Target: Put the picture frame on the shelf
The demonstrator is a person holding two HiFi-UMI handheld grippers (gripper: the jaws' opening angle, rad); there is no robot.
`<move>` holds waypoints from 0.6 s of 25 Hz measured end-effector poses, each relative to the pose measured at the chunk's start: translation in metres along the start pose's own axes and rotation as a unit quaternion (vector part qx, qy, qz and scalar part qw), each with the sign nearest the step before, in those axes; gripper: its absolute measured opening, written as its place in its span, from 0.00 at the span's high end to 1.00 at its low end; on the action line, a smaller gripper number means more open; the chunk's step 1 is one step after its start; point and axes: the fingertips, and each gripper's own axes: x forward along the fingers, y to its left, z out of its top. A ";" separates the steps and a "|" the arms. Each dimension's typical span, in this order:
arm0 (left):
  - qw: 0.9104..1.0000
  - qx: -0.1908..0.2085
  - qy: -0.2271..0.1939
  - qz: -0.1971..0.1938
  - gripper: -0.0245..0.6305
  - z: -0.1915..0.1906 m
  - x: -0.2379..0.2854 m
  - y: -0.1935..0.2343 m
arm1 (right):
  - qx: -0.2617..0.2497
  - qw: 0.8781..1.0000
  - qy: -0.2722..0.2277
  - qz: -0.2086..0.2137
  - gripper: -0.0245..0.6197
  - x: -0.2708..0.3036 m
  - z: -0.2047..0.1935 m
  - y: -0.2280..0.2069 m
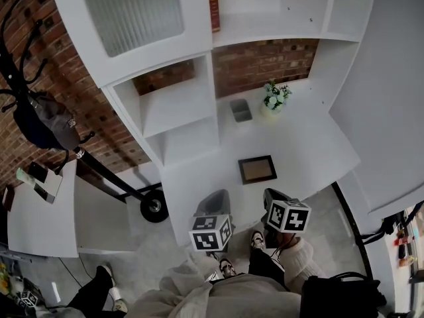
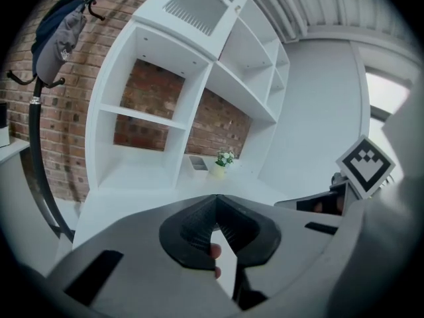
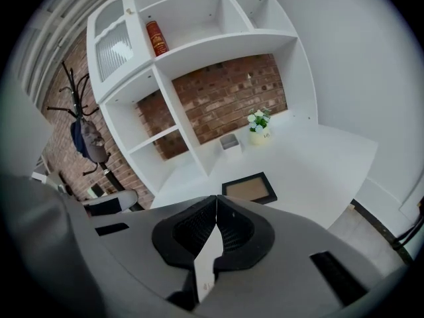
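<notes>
The desk (image 1: 311, 151) is open around the picture frame (image 1: 258, 169); a flower pot (image 1: 273, 99) and a small box (image 1: 240, 110) stand behind it, at upper centre.

Quick tally: just one picture frame (image 1: 258, 169), lying toward the front edge of the white surface (image 1: 311, 144), then one little flower pot (image 1: 273, 98) and one small grey box (image 1: 241, 110) by its back edge. There's one red book (image 1: 213, 5) in the shelf unit (image 1: 179, 105), one coat stand (image 1: 109, 173) carrying one dark bag (image 1: 40, 121), and two grippers, the left gripper (image 2: 215, 200) and the right gripper (image 3: 216, 200).
</notes>
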 end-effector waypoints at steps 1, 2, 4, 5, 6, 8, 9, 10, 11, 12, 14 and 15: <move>1.000 -0.003 0.002 0.003 0.95 0.000 0.005 0.000 | -0.001 1.000 0.006 0.001 0.92 0.004 0.001 -0.005; 1.000 -0.006 0.003 0.006 0.95 -0.001 0.011 0.000 | -0.002 1.000 0.012 0.001 0.92 0.009 0.001 -0.009; 1.000 -0.008 0.006 0.011 0.95 0.000 0.022 -0.002 | -0.007 1.000 0.022 0.003 0.92 0.019 0.006 -0.019; 1.000 -0.009 0.008 0.014 0.95 0.001 0.028 -0.003 | -0.011 1.000 0.026 0.003 0.92 0.024 0.010 -0.023; 1.000 -0.011 0.009 0.016 0.95 0.002 0.035 -0.004 | -0.015 0.999 0.029 0.004 0.92 0.028 0.014 -0.028; 1.000 -0.015 0.013 0.022 0.95 0.003 0.047 -0.006 | -0.021 0.999 0.034 0.004 0.92 0.038 0.021 -0.038; 0.999 -0.017 0.015 0.025 0.95 0.003 0.053 -0.006 | -0.022 0.999 0.037 0.004 0.92 0.043 0.024 -0.044; 0.999 -0.017 0.019 0.028 0.95 0.002 0.059 -0.007 | -0.023 0.999 0.040 0.003 0.92 0.047 0.027 -0.050; 0.999 -0.017 0.023 0.031 0.95 0.000 0.066 -0.008 | -0.022 0.999 0.043 0.001 0.92 0.052 0.029 -0.056; 0.999 -0.018 0.027 0.034 0.95 -0.002 0.072 -0.008 | -0.021 0.999 0.047 -0.001 0.92 0.057 0.030 -0.063; 0.998 -0.019 0.037 0.041 0.95 -0.007 0.085 -0.007 | -0.019 0.998 0.056 -0.004 0.92 0.068 0.031 -0.077; 0.998 -0.020 0.043 0.045 0.95 -0.010 0.091 -0.006 | -0.019 0.998 0.061 -0.006 0.92 0.073 0.031 -0.083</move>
